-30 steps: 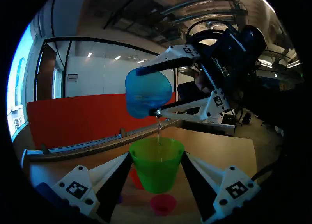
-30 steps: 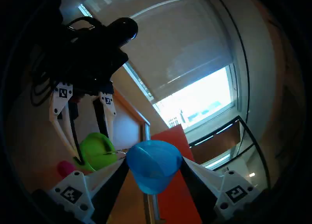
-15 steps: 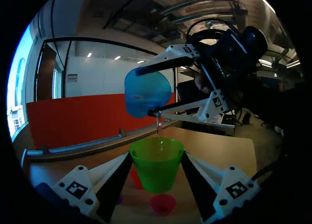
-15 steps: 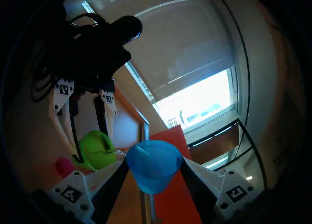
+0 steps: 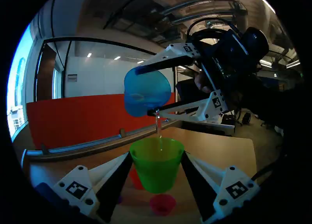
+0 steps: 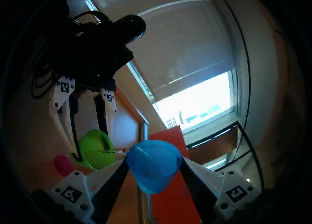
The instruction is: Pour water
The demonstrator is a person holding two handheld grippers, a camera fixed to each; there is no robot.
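Right hand-held gripper (image 6: pixel 154 161) pinched the tipped blue cup (image 5: pixel 147 92), left hand-held gripper (image 5: pixel 156 157) the green cup (image 5: pixel 156 173); the lip needed centring and a slow tilt.

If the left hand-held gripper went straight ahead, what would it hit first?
Probably the orange wall past the table; the blue cup sits above its green cup, though depth is unclear.

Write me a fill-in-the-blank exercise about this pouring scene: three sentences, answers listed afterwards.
The upper cup, clamped in the right gripper, is coloured ____.
Water falls from it into the lower cup, which is coloured ____.
The left gripper holds the lower cup ____, its mouth facing up.
Missing words: blue; green; upright.
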